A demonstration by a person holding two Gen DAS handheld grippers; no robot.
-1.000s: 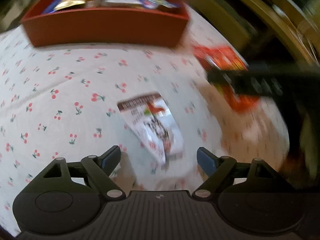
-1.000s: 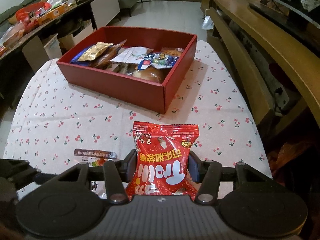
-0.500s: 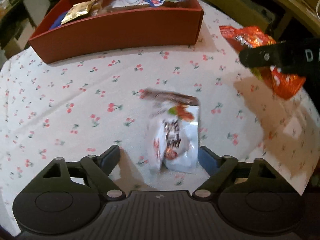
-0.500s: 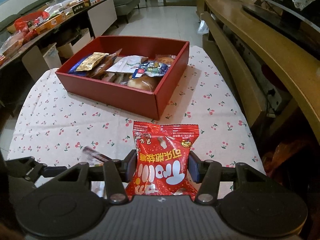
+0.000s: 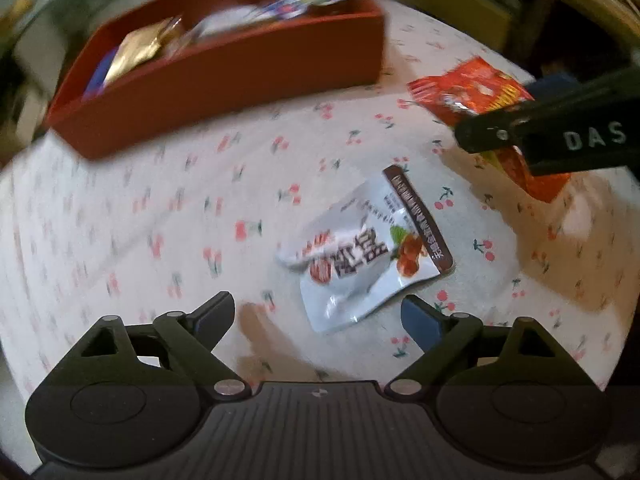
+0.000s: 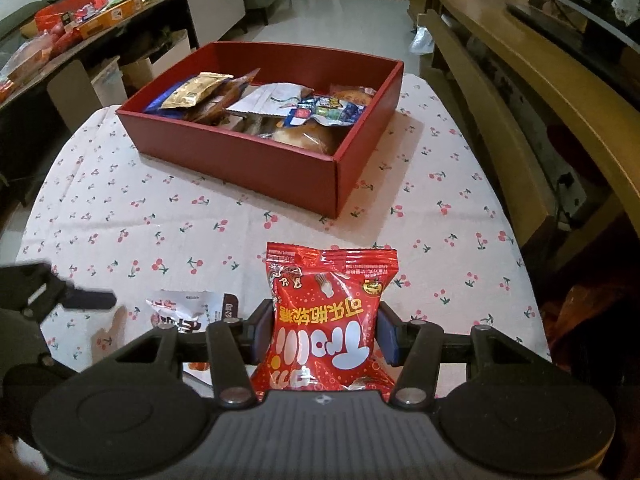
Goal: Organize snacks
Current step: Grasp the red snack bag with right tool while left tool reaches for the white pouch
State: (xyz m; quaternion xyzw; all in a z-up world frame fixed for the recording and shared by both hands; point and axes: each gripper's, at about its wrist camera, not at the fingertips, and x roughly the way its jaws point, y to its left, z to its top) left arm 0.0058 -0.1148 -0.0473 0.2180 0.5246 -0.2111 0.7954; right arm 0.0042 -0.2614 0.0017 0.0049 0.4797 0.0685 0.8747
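A red snack bag (image 6: pixel 326 320) stands upright between the pads of my right gripper (image 6: pixel 325 334), which is shut on it above the cherry-print tablecloth (image 6: pixel 168 216). The same red bag (image 5: pixel 472 92) shows at the upper right of the left wrist view. A white snack pouch (image 5: pixel 360 260) lies flat on the cloth just ahead of my left gripper (image 5: pixel 318 314), whose jaws are opening wide and touch nothing. In the right wrist view the pouch (image 6: pixel 188 312) peeks out at lower left. The red box (image 6: pixel 256 160) holds several wrapped snacks.
A wooden bench (image 6: pixel 520 92) runs along the table's right side. At the far left, a dark counter (image 6: pixel 80 20) carries more packets and boxes. The table's rounded edge (image 6: pixel 532 280) is close on the right.
The left gripper has rolled, so the white pouch now lies slanted toward its right finger, and its jaws stand wider. The right gripper and red bag have hardly moved.
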